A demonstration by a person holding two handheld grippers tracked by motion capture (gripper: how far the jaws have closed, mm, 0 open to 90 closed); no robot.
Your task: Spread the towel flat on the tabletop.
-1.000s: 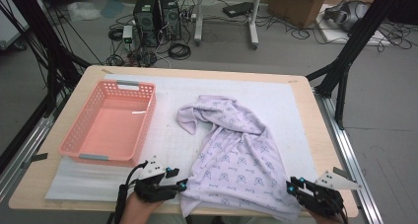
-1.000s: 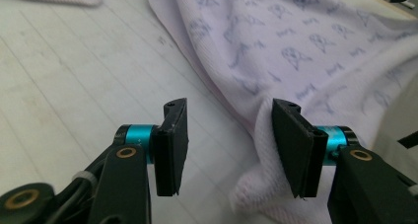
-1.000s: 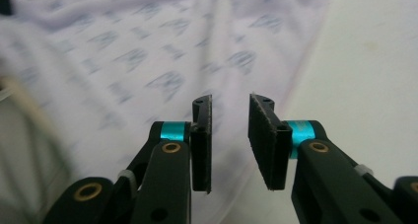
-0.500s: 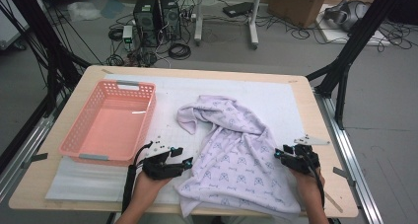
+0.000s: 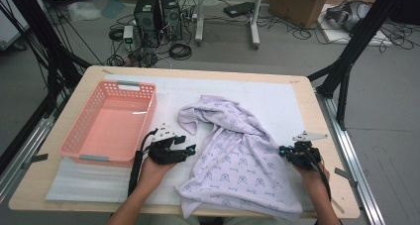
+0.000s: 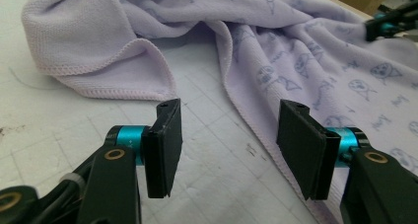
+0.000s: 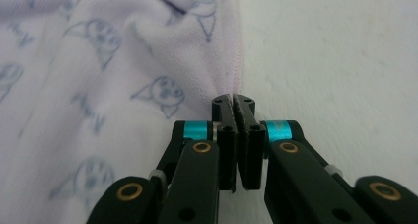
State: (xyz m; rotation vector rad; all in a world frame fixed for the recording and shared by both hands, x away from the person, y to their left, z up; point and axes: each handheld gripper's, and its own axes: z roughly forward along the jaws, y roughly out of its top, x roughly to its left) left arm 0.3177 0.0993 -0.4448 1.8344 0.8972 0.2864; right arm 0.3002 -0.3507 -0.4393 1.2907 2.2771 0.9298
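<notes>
Towel point(image 5: 242, 158) hem between right gripper point(image 7: 235, 104) jaws

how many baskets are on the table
1: the pink basket sits on the table's left side, left of the lilac towel; nothing on the table seems able to hide another.

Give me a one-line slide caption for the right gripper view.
Right gripper pinched shut on the hemmed edge of the lilac printed towel, beside the white table mat.
</notes>
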